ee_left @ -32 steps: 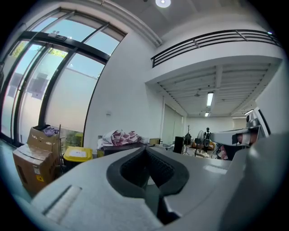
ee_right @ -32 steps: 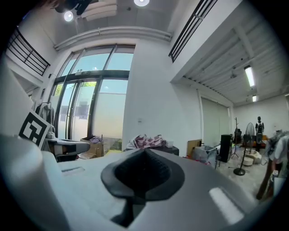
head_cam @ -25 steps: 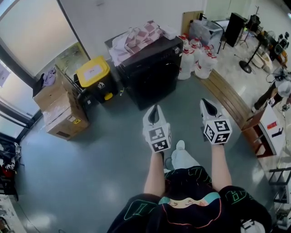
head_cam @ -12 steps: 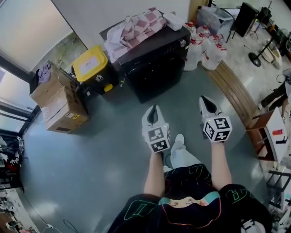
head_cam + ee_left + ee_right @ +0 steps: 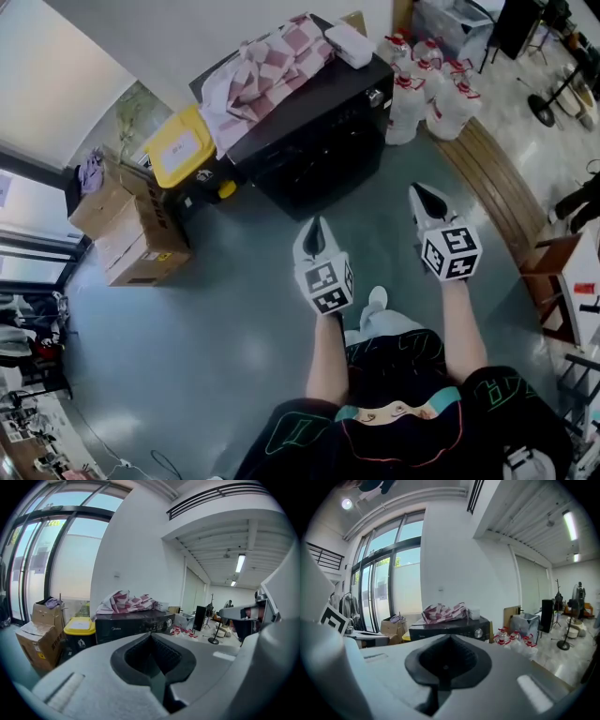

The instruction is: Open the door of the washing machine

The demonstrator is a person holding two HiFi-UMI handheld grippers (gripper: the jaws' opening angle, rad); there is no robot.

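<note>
At the far left, cardboard boxes [image 5: 131, 225] are stacked against the window wall. A yellow-lidded bin [image 5: 181, 150] sits just beside them, tucked out of the walking path.

Next comes the black washing machine [image 5: 314, 141], standing on the floor [image 5: 216, 319] with its back to the white wall, so its dark front faces the person. Its door looks closed, though no handle can be made out from the head view. A pink checked cloth [image 5: 267, 67] and a small white box [image 5: 349, 43] lie on its lid, clear of the front. To its right, white jugs [image 5: 427, 89] with red caps cluster near the corner.

The left claw [image 5: 316, 228] is held out in front of the person, its jaws pressed together with nothing between them. It points toward the machine's front but is well apart from it. The right claw [image 5: 419, 194] is likewise closed and empty, held alongside at a similar reach.

Both seem carried forward at the ready while the person closes the gap. The door has yet to be reached, and a claw will likely have to spread before it can hook or grip the door's edge.
</note>
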